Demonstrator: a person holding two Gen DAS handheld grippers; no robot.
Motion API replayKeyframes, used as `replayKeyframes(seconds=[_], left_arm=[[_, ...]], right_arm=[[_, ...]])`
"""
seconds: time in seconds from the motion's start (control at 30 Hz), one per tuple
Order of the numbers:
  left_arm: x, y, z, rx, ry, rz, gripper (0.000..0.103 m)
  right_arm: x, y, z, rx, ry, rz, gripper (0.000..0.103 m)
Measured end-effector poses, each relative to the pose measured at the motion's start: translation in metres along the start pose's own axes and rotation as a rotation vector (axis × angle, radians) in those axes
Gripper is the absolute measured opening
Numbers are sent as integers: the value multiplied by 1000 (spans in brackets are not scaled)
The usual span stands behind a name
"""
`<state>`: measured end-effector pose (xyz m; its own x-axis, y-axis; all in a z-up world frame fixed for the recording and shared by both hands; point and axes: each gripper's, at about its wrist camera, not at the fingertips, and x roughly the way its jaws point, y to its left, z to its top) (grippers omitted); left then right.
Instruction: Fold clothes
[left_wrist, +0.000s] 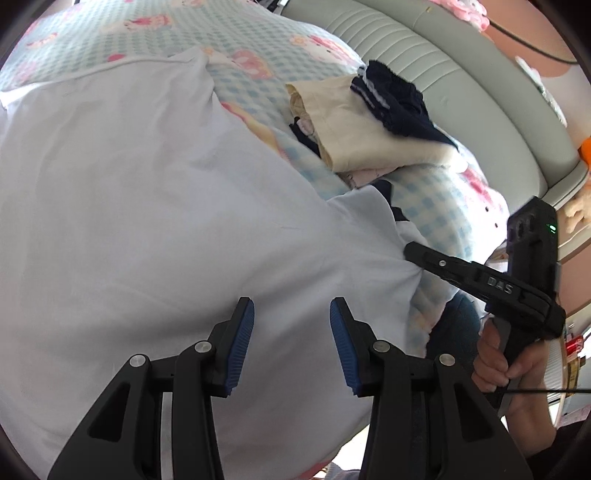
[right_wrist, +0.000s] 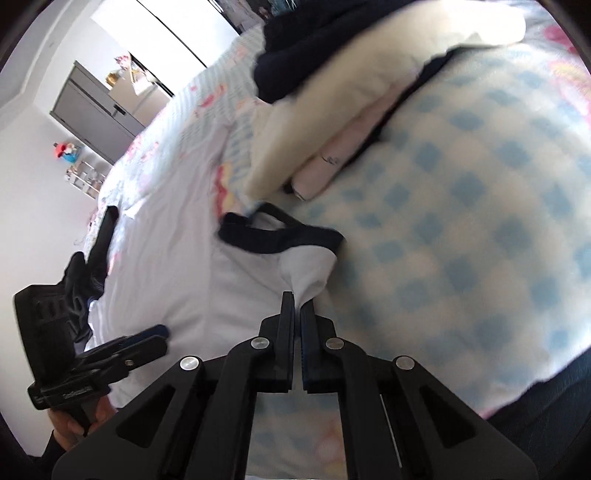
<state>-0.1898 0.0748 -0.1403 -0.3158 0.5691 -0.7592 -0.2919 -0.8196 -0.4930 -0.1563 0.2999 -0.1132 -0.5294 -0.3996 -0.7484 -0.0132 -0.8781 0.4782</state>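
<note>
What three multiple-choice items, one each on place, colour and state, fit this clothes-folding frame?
1. Where does the folded pile lie?
A. on the bed
B. on a chair
C. on the floor

2. What colour is the shirt?
A. red
B. white
C. green

3. How does the left gripper stand?
A. shut on the shirt
B. shut on the pile
C. open

Key: 1 A, the pile rests on the checked blanket; 2 B, the spread cloth is white with a dark collar; 3 C, its blue pads stand apart over the shirt, while the right gripper pinches the cloth.
</note>
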Motion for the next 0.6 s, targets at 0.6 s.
replayKeyframes(seconds=[0.6], left_arm=[[-35,51,-15,-169,-76,15,50]], right_arm=[[33,102,-51,-388,230,165,33]])
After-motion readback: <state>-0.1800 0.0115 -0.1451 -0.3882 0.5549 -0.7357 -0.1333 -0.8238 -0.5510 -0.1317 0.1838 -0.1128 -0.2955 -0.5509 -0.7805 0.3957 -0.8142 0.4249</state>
